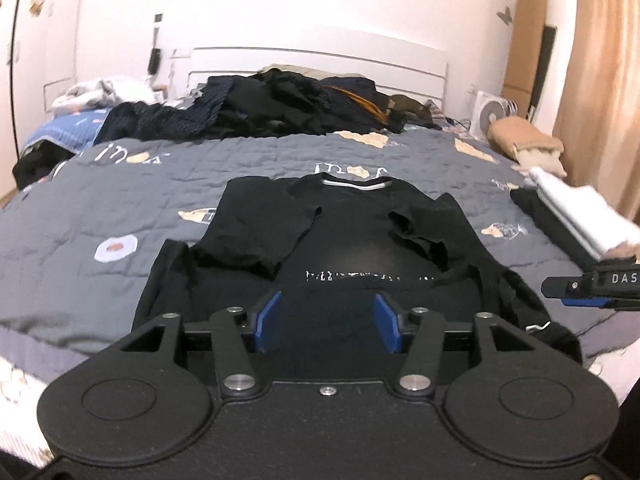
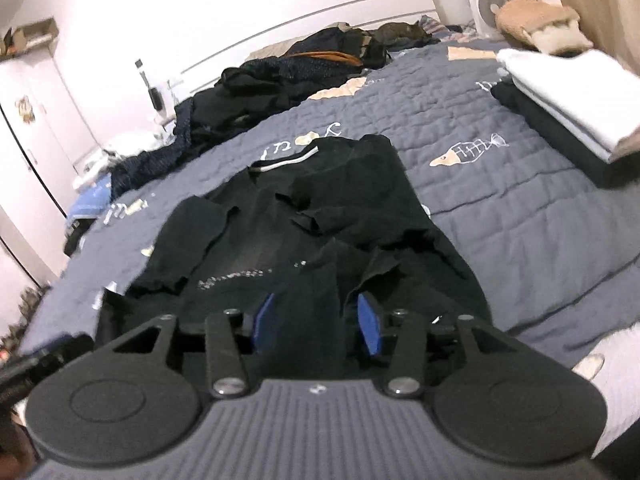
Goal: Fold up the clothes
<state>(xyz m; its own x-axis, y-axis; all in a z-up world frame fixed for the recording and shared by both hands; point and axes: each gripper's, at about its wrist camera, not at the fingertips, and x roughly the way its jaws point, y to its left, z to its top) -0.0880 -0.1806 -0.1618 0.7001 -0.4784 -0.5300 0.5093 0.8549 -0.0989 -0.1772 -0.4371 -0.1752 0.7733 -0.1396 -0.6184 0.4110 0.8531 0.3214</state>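
On the bed, one black T-shirt, two tools: left tool spread, right tool spread around its hem.

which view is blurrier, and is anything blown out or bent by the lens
Right wrist view is blurrier: the black t-shirt print smears; the headboard bows into an arc. Left wrist view is sharper; the white wall washes out.

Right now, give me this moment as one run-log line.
stage: sleeves folded in | black T-shirt flat on grey quilt | left gripper open at hem | right gripper open, hem fabric between fingers | folded stack aside
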